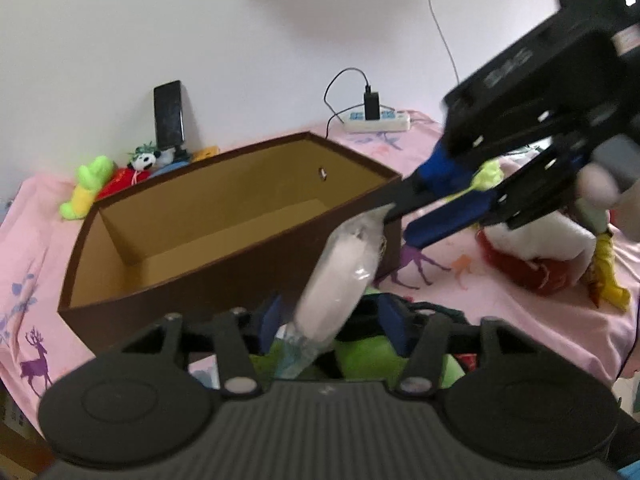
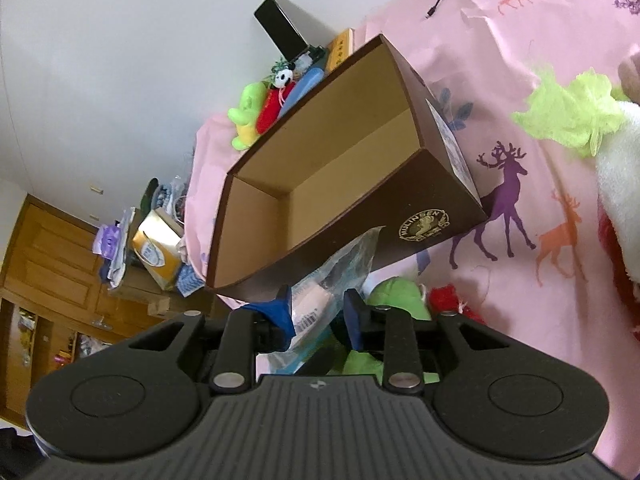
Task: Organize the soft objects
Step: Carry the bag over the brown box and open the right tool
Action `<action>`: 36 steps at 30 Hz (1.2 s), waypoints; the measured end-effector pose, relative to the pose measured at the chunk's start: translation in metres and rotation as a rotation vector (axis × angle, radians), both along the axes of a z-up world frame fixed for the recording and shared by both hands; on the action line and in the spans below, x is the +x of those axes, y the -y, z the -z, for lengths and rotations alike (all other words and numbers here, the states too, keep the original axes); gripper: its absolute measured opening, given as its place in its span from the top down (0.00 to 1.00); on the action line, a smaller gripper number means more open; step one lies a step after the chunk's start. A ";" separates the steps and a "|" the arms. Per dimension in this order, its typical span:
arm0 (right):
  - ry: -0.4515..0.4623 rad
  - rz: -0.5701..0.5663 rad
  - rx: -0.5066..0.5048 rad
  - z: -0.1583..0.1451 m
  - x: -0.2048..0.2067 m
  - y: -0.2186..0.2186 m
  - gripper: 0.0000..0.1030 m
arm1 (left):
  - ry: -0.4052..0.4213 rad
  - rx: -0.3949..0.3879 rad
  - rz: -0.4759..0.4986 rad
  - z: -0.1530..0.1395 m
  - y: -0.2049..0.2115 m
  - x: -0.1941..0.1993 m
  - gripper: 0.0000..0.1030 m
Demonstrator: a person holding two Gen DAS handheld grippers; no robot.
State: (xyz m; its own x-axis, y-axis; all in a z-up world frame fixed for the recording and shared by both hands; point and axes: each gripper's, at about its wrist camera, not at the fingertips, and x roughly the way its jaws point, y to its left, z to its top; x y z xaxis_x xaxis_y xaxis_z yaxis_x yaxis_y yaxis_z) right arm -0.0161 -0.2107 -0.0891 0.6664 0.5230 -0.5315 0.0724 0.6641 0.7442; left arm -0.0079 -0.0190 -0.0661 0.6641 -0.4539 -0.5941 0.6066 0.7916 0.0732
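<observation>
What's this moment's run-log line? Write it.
bagged white pad in front of brown box | left tongs: open around bag | right tongs: open around bag | box: empty

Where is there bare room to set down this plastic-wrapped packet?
The brown box is bare inside. Pink sheet lies free between the box's right end and the white and red plush. Crowded: toys behind the box's left corner, and the green plush in front.

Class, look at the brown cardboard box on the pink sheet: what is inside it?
The brown box shows only bare tan walls and floor; no toys inside. The near wall hides the floor strip just behind it.
</observation>
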 end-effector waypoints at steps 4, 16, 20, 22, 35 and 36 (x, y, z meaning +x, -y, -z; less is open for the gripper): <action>-0.004 -0.009 -0.006 -0.001 0.000 0.001 0.87 | 0.021 0.003 -0.025 -0.001 -0.002 0.001 0.74; 0.062 -0.041 0.024 -0.027 -0.007 -0.008 0.85 | 0.198 -0.066 -0.031 -0.054 -0.004 -0.026 0.81; 0.106 -0.036 0.021 -0.044 -0.003 -0.011 0.85 | 0.216 -0.107 -0.041 -0.068 -0.008 -0.020 0.82; 0.138 -0.038 0.010 -0.056 0.003 -0.013 0.85 | 0.251 -0.111 -0.046 -0.076 -0.009 -0.016 0.82; 0.114 -0.129 -0.070 -0.052 0.139 -0.053 0.84 | 0.077 -0.124 -0.182 -0.069 -0.035 0.122 0.81; 0.102 -0.137 -0.079 -0.046 0.147 -0.057 0.84 | 0.046 -0.111 -0.201 -0.061 -0.036 0.136 0.81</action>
